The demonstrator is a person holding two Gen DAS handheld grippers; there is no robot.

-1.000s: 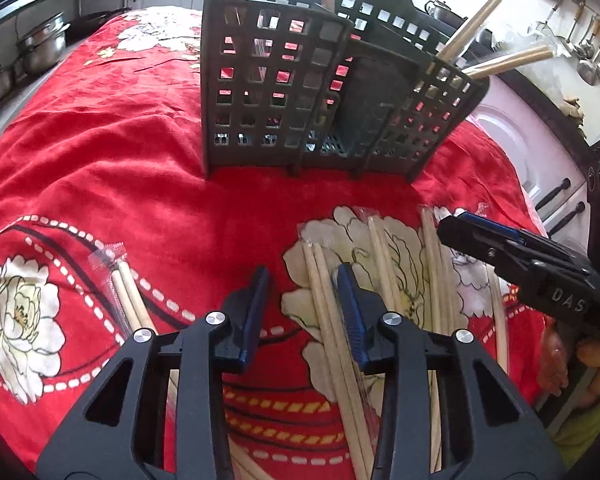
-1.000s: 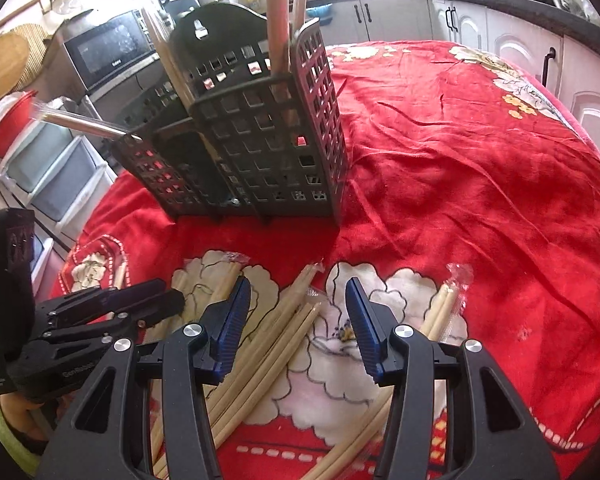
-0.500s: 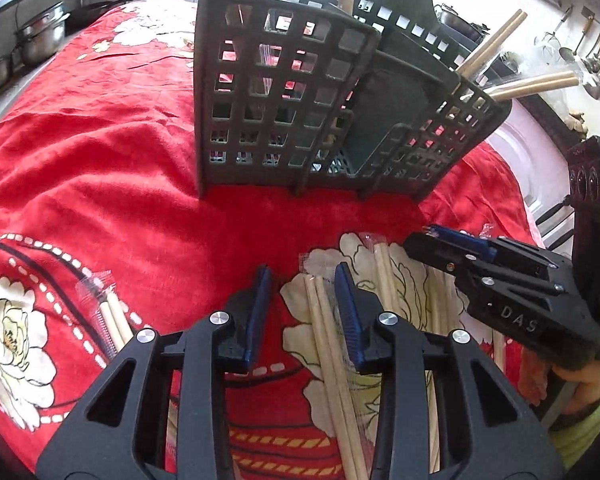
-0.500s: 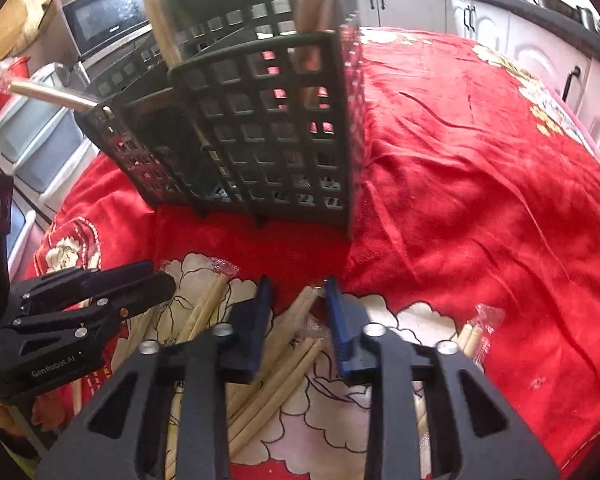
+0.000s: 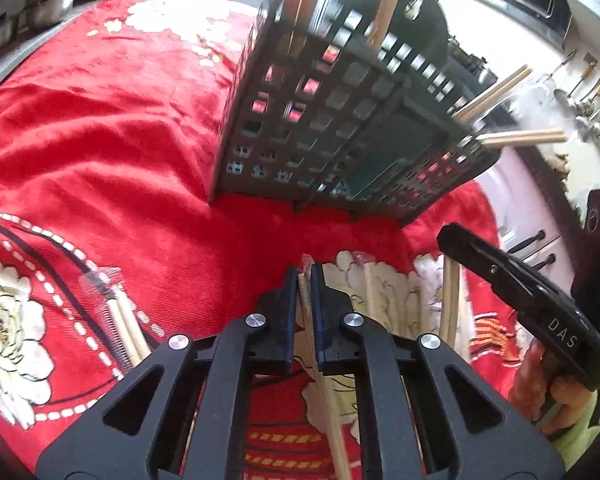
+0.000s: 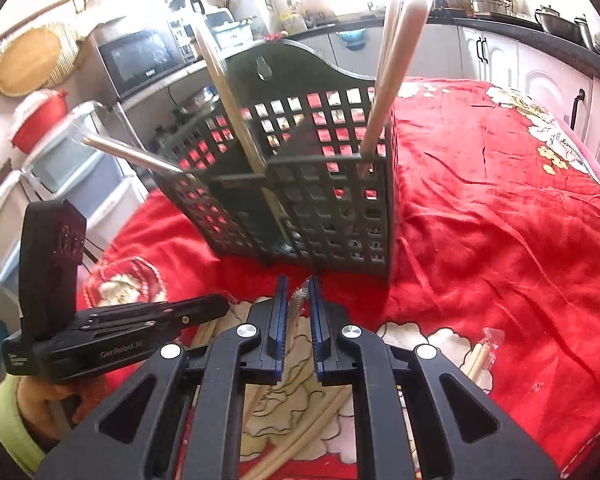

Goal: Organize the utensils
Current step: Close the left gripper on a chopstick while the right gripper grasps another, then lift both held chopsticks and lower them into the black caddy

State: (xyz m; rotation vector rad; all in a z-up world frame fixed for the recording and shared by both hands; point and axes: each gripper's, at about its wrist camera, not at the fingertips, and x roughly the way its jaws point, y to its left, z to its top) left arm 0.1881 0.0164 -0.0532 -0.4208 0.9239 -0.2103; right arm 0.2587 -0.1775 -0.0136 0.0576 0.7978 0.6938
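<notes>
Now, step in hand: I have each gripper closed on a pair of wrapped chopsticks from the table, ready, I judge, to carry them to the holder.
Left gripper [image 5: 305, 280]: jaws have just been closing and are now pinched nearly shut on a chopstick pair [image 5: 324, 392] that runs from lower centre up between the pads, its tip poking out just past them.
Right gripper [image 6: 298, 292]: jaws have just been closing too; a clear-wrapped chopstick end [image 6: 298, 300] sits between the blue pads, the gap narrow, and the pads look to be pressing on it.
Why gripped near the tip: I judge a hold close to one end leaves the long end free to drop into a compartment.
Utensil holder [image 6: 332, 208]: dark lattice caddy, upper centre of both views, standing on the red floral cloth [image 5: 100, 128]; several chopsticks already lean in its compartments.
Loose pairs: one wrapped pair [image 5: 126, 332] lies at lower left of the left view, another [image 6: 482, 356] at lower right of the right view.
Writing: "DAS" on the right gripper's body at the left view's right edge; "GenRobot.AI" on the left gripper's body at the right view's lower left.
</notes>
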